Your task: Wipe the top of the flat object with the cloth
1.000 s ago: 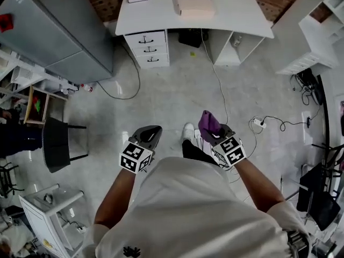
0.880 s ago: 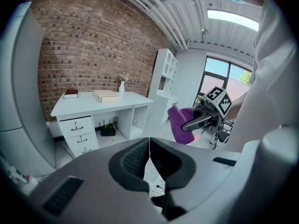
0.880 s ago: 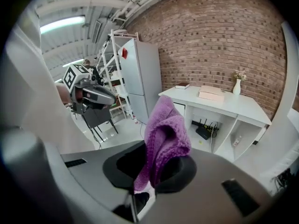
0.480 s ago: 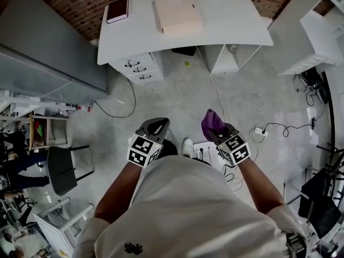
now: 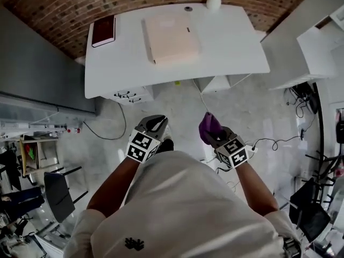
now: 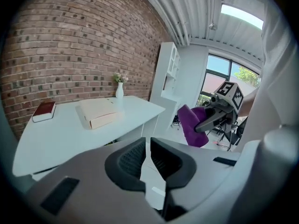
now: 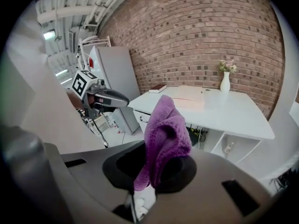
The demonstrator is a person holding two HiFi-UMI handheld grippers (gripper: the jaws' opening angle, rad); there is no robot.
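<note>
A flat beige box [image 5: 170, 38] lies on the white desk [image 5: 226, 47], ahead of me; it also shows in the left gripper view as the beige box [image 6: 99, 112] and in the right gripper view as the beige box [image 7: 187, 97]. My right gripper [image 5: 210, 130] is shut on a purple cloth [image 5: 208, 125], which stands bunched up between its jaws, the purple cloth [image 7: 164, 136]. My left gripper [image 5: 153, 123] is shut with nothing in it, its pads [image 6: 134, 160] nearly touching. Both hang over the floor, short of the desk.
A dark red book [image 5: 103, 30] lies at the desk's left end and a white vase [image 5: 214, 0] at its back edge. Drawers [image 5: 129, 94] sit under the desk. A grey cabinet [image 5: 37, 69] stands left, white shelving [image 5: 306, 42] right, cables [image 5: 269, 141] on the floor.
The person has walked toward the desk, which now lies closer and lower in the head view. Both grippers kept their pose, the right still holding the cloth.
</note>
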